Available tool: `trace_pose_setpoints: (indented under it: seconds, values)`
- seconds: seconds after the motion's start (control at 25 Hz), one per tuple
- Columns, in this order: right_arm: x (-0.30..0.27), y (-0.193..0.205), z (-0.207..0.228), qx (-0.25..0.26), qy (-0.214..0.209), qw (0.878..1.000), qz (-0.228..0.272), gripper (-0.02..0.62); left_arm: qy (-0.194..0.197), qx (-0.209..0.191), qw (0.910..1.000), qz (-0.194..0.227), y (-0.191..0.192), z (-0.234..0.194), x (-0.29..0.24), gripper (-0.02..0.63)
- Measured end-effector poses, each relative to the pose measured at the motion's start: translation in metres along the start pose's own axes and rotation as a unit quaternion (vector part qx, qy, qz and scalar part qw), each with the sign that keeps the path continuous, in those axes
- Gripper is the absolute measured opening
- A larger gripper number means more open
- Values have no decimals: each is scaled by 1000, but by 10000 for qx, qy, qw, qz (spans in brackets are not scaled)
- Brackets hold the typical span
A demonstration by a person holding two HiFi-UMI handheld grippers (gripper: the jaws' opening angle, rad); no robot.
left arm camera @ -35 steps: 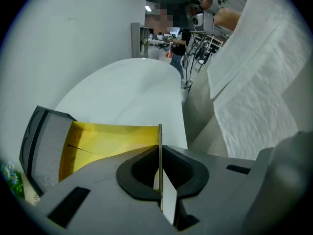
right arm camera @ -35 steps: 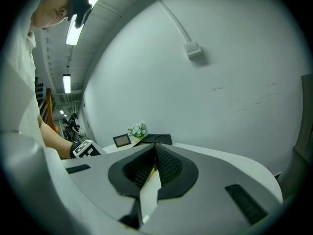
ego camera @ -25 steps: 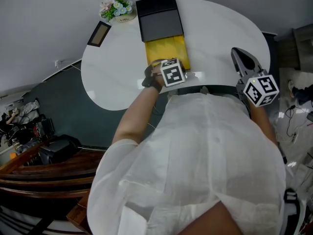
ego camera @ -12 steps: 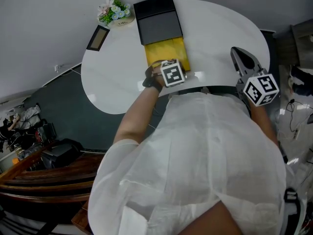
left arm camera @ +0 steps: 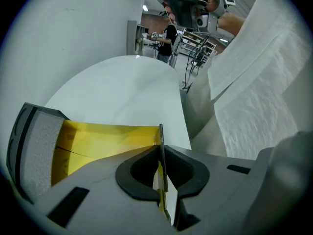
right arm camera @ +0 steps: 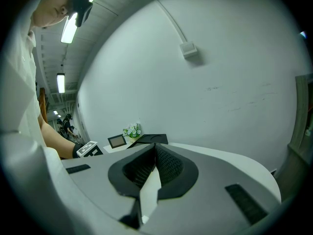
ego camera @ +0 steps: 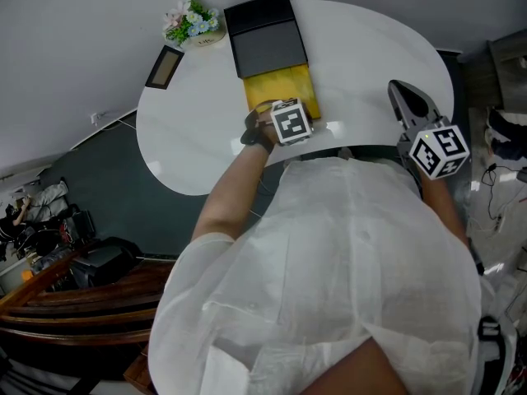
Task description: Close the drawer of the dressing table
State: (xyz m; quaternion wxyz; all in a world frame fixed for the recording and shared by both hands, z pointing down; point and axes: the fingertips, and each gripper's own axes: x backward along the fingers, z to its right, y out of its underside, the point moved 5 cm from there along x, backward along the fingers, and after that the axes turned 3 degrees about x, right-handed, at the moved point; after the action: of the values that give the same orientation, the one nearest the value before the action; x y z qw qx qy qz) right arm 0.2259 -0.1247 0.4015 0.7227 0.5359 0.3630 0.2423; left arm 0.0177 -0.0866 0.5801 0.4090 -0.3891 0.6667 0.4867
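two hand-held grippers work at a white table [ego camera: 362,52], described from the wearer outward. nearest, at six o'clock in the head view, the person's white garment [ego camera: 346,262] fills the lower frame, and a bare forearm [ego camera: 230,192] runs toward eleven o'clock up to the left gripper [ego camera: 284,115]. this gripper sits at the table's near edge under its marker cube, pointing steeply down. in the left gripper view [left arm camera: 161,148] its jaws are clenched on the thin front wall of the yellow drawer [left arm camera: 107,141], which stands edge-on between the pads. at three o'clock from it, well apart, the right gripper [ego camera: 405,95] is held over the table's near right rim. its own view [right arm camera: 155,148] shows the jaws pressed together tip to tip with nothing between them.

the yellow drawer [ego camera: 280,85] is pulled out toward the wearer, extending from the left gripper toward twelve o'clock. its far end is still inside the black case [ego camera: 265,33], which lies on the table. at ten o'clock from the case, near the far rim, stand a small bunch of flowers [ego camera: 193,16] and, just beside it at seven o'clock, a dark picture frame [ego camera: 166,57]. the right gripper view shows both [right arm camera: 132,130] [right arm camera: 117,141] in front of a plain pale wall [right arm camera: 210,87].
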Motion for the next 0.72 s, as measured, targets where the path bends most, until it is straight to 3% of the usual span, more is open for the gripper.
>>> trace_pose_setpoints:
  seconds: [0.72]
  values:
    - [-3, -1, -2, -6, 73, 10000, -14, 9, 37, -38, 10000, 4, 0, -12, 2, 36]
